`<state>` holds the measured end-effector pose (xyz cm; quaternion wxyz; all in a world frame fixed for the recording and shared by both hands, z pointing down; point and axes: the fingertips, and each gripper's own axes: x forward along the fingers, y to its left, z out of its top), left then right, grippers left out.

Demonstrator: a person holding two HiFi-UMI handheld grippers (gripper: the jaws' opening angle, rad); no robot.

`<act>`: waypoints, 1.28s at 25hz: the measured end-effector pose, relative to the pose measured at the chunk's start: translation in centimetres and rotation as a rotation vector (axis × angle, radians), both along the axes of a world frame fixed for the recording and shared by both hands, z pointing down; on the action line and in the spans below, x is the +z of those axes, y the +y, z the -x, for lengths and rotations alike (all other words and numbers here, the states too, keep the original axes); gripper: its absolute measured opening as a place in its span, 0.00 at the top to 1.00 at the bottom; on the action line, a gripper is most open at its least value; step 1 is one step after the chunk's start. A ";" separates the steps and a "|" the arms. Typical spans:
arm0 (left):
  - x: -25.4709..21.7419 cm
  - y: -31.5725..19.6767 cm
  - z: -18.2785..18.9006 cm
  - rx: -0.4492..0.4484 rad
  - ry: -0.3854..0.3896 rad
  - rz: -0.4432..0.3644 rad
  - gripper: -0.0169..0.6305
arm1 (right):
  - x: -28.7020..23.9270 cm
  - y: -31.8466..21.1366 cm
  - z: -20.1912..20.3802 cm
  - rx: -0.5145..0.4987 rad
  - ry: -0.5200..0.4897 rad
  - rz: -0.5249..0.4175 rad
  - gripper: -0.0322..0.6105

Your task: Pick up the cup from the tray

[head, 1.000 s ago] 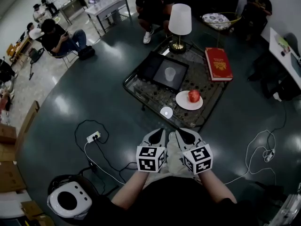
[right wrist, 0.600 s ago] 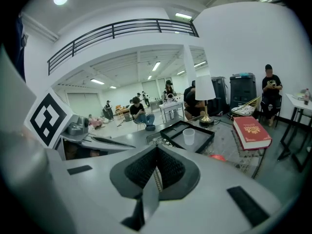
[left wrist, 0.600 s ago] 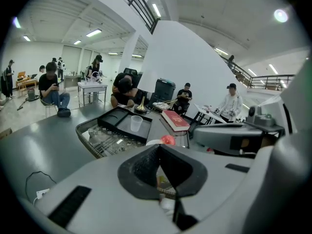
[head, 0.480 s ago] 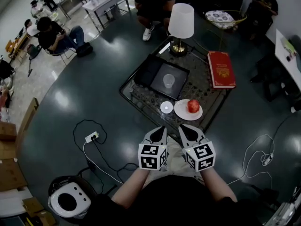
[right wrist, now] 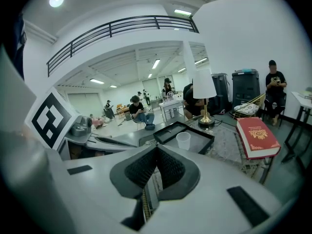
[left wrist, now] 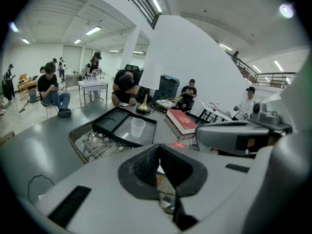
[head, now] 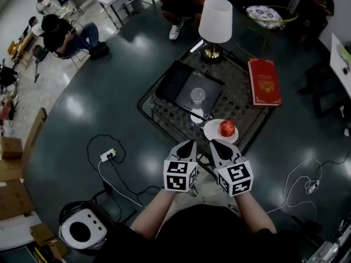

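A clear plastic cup (head: 197, 96) stands upright on a black tray (head: 176, 81) on the glass coffee table (head: 164, 114). The cup (left wrist: 138, 127) shows ahead in the left gripper view, and the cup (right wrist: 183, 140) shows in the right gripper view, well beyond both sets of jaws. My left gripper (head: 189, 143) and right gripper (head: 214, 143) hang side by side at the table's near edge, short of the tray. Both are shut with nothing between the jaws. In its own view the left gripper (left wrist: 159, 152) has its pads meeting, as does the right gripper (right wrist: 156, 152).
A white-shaded lamp (head: 215, 21) stands behind the tray. A red book (head: 264, 81) lies to the right. A white plate (head: 215, 133) with a red apple (head: 227, 127) sits just ahead of the right gripper. Cables and a power strip (head: 108, 156) lie on the floor. People sit around the room.
The table has drawn nearer in the head view. Both grippers, still shut and together, have moved forward up to the table's near edge.
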<state>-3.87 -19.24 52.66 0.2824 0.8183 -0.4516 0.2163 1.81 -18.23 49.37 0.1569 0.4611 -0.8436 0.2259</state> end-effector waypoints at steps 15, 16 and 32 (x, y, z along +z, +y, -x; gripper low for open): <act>4.7 -6.7 -1.2 -0.026 -0.060 0.064 0.96 | 2.5 -5.1 -0.8 -0.027 -0.020 0.055 0.93; 5.1 -7.3 -1.3 -0.024 -0.061 0.067 0.96 | 2.7 -5.4 -0.9 -0.027 -0.024 0.058 0.93; 10.5 -15.1 -3.4 0.031 -0.148 0.090 0.72 | 5.8 -8.2 -2.1 0.010 -0.070 0.141 0.93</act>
